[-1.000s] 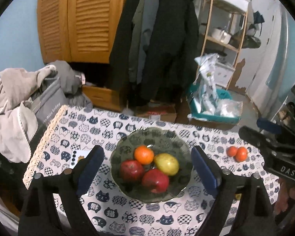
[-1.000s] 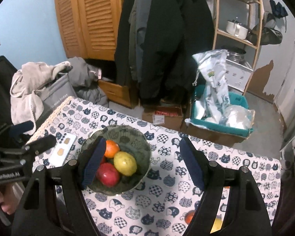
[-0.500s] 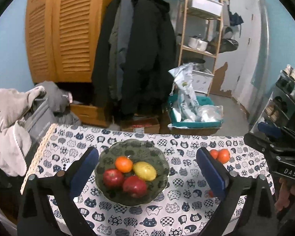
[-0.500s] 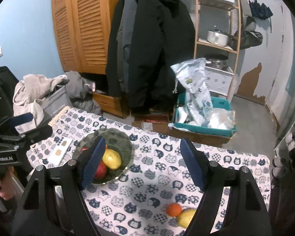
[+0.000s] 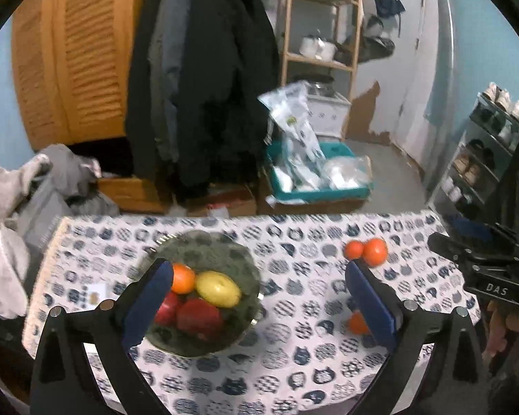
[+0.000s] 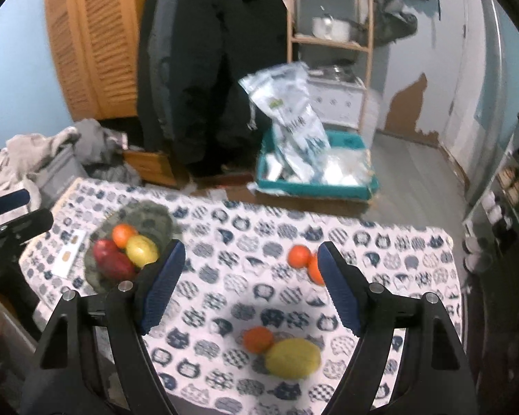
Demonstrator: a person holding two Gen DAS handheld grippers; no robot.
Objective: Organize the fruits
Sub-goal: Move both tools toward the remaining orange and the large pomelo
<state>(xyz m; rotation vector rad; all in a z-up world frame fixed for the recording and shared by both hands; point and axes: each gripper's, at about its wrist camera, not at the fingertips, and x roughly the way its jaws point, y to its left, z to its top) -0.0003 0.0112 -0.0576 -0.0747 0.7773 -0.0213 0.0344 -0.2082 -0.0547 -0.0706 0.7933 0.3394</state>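
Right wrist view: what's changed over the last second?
The right tool has swung away from the bowl toward the loose fruit: a lemon and three oranges now show ahead. Both tools pulled back from the table. Nothing was gripped or released; both remain open, and the fruit hasn't moved.

Left gripper: jaws spread wide, blue pads facing each other, nothing between them, held aloft and angled downward. Right gripper: jaws likewise wide apart, empty, pitched downward. Each gripper's body appears at the edge of the other's view.
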